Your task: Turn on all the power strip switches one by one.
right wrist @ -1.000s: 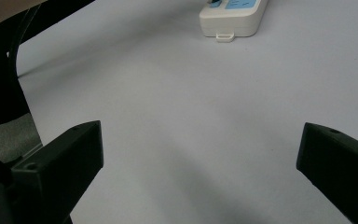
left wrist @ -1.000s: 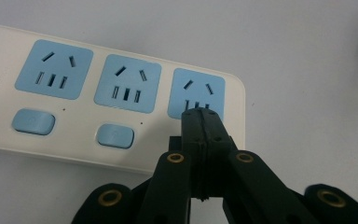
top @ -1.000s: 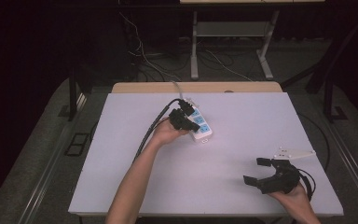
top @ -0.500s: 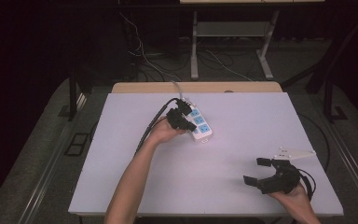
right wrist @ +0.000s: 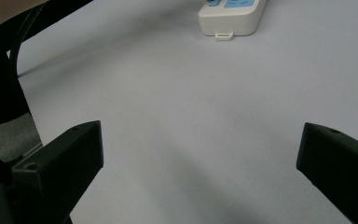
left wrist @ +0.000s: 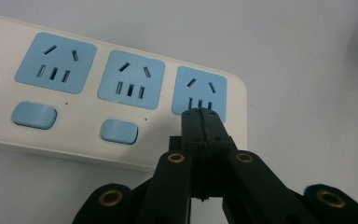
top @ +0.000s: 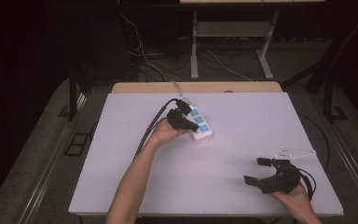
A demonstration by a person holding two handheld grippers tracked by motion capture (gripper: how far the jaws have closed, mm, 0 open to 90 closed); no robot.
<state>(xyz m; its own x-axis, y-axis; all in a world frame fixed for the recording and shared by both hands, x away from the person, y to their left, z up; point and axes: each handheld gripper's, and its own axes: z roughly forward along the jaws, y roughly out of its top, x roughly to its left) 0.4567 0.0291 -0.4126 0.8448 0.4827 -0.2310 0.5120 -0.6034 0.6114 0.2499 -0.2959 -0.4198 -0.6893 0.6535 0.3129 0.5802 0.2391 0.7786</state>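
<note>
Closed left gripper (left wrist: 200, 114) over the end socket of a white power strip (left wrist: 121, 93).

In the left gripper view the jaws are pressed flat together with nothing between them, their tip at the lower edge of the rightmost of three blue sockets; two blue buttons sit below the other sockets, their marks too faint to read. In the high view the power strip lies upper centre on the white table (top: 242, 140), and the right gripper (top: 260, 171), lower right and well apart, stands wide and empty.
</note>
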